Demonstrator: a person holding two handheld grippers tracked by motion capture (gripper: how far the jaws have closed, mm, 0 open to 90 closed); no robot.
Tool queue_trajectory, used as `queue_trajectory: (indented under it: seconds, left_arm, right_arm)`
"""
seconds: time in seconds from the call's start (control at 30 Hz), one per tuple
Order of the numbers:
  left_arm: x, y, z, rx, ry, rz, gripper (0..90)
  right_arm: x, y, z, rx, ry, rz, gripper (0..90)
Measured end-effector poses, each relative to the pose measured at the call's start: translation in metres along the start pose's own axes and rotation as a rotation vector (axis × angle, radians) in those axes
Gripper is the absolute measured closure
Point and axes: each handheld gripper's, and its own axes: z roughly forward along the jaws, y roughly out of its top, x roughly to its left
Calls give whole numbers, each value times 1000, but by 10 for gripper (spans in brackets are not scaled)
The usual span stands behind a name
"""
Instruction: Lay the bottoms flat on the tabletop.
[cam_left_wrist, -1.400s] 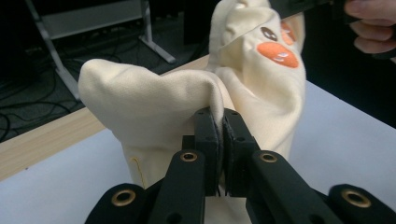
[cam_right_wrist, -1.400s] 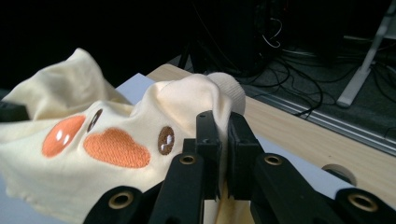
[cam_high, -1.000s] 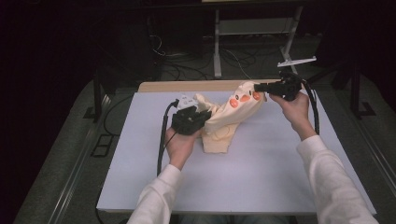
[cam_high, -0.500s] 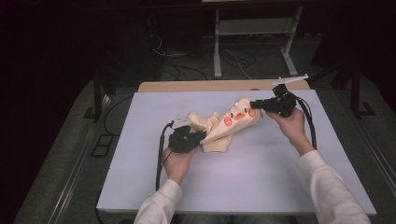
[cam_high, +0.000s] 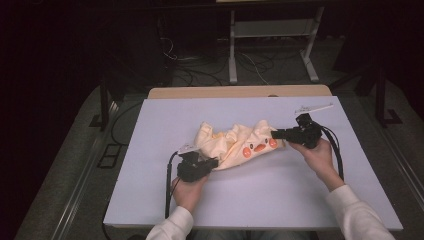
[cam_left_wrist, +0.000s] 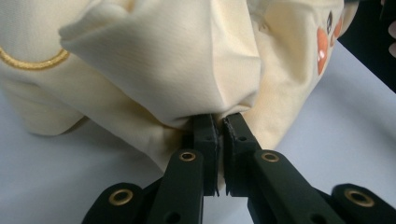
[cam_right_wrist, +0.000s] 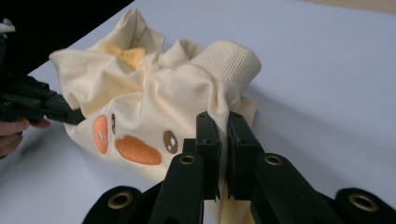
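Cream garment (cam_high: 235, 145), crumpled on white table (cam_high: 260, 200): left gripper (cam_high: 212, 161) pinches its near-left edge; right gripper (cam_high: 274, 134) pinches its right edge.

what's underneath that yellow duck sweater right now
The yellow sweater lies bunched on the white table, pinched by the left gripper and right gripper. Its folds cover whatever lies directly beneath it.
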Motion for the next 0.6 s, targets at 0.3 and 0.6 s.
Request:
queue_trajectory:
  seconds: [0.3, 0.6]
  left_arm:
    - [-23, 22, -26, -71, 92, 188, 581]
    - [-25, 72, -17, -43, 79, 233, 436]
  right_arm:
    - [-1, -20, -4, 30, -12, 16, 838]
    - [2, -27, -7, 46, -18, 12, 837]
